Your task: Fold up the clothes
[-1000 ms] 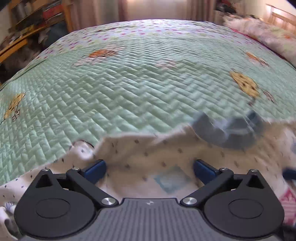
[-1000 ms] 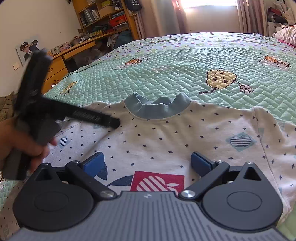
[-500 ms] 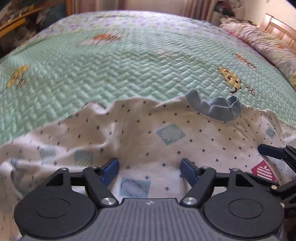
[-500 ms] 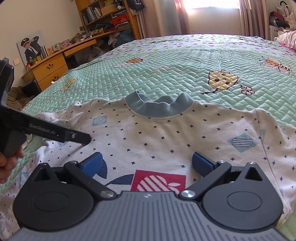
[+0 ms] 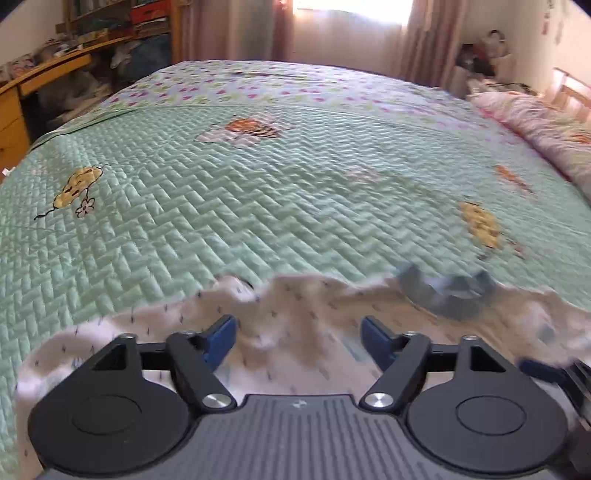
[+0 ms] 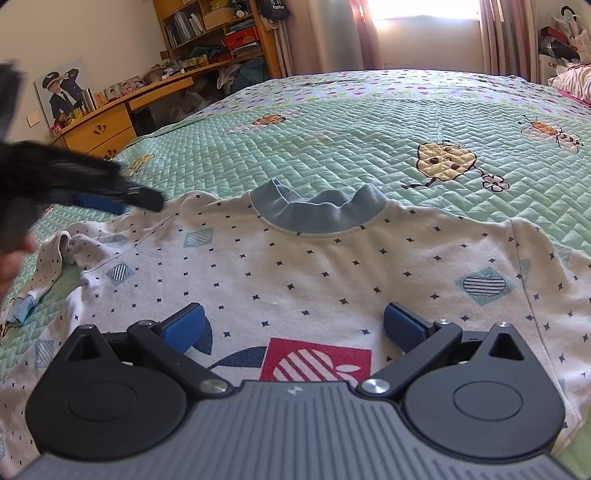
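Observation:
A white sweatshirt (image 6: 332,266) with small dark dots, a red apple patch and a pale blue collar (image 6: 317,214) lies face up on the bed, collar away from me. Its left sleeve (image 6: 62,247) is crumpled at the left. My right gripper (image 6: 294,325) hovers open over the chest, nothing between its fingers. My left gripper (image 6: 110,195), blurred, is over the left shoulder, held by a hand (image 6: 11,258). In the left wrist view the left gripper (image 5: 299,338) is open, with rumpled sweatshirt fabric (image 5: 288,306) below it and the collar (image 5: 447,295) to the right.
The green quilted bedspread (image 6: 369,140) stretches far beyond the shirt. A wooden desk (image 6: 99,125) and bookshelves (image 6: 218,33) stand past the bed's left side. A pink pillow (image 5: 535,125) lies at the far right. Curtains (image 5: 424,40) and a window are at the back.
The left gripper has swung up and forward to the shirt's left shoulder edge, with blur. The right gripper has hardly moved and both stay open.

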`<state>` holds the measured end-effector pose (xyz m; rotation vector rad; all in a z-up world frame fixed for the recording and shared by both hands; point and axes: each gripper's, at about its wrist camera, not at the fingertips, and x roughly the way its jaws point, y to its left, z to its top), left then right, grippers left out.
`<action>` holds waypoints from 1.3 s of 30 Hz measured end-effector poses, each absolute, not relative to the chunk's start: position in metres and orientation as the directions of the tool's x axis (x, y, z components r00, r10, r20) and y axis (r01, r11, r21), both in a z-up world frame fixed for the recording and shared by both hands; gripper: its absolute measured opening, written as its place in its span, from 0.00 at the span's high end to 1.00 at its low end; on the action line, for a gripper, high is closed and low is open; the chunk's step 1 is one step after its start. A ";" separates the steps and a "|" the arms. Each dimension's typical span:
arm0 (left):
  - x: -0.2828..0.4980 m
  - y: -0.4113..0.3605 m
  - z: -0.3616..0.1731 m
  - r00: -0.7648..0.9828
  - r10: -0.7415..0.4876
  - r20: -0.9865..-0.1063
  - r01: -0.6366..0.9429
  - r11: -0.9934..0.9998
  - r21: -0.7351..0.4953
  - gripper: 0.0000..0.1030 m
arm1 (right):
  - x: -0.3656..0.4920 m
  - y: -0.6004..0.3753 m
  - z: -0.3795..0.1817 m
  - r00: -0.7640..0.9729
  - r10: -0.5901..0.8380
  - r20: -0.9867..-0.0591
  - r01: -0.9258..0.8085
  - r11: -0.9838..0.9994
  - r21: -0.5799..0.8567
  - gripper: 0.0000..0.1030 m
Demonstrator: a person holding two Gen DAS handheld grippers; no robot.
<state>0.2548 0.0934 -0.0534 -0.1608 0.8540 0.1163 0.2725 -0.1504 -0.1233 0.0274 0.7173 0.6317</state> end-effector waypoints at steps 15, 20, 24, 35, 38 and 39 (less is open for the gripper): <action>0.277 0.113 -0.083 0.603 0.156 -0.783 -0.273 0.962 -0.019 0.22 | 0.271 -0.149 -0.124 0.578 0.549 -0.604 -0.532 0.814 0.232 0.00; 0.243 0.094 -0.073 0.619 0.030 -0.785 -0.186 0.976 -0.109 0.19 | 0.270 -0.150 -0.124 0.579 0.547 -0.604 -0.531 0.816 0.229 0.00; 0.228 0.070 -0.089 0.585 -0.005 -0.811 -0.098 0.992 -0.076 0.15 | 0.269 -0.150 -0.124 0.581 0.546 -0.604 -0.532 0.816 0.226 0.00; 0.245 0.136 -0.048 0.684 0.018 -0.730 -0.272 0.934 -0.232 0.25 | 0.282 -0.175 -0.122 0.547 0.641 -0.539 -0.478 0.767 0.428 0.00; 0.216 0.156 -0.030 0.731 -0.006 -0.682 -0.294 0.900 -0.323 0.20 | 0.289 -0.195 -0.122 0.531 0.713 -0.459 -0.423 0.692 0.586 0.00; 0.211 0.160 -0.031 0.729 -0.005 -0.685 -0.298 0.898 -0.323 0.19 | 0.290 -0.197 -0.123 0.505 0.755 -0.420 -0.424 0.640 0.641 0.00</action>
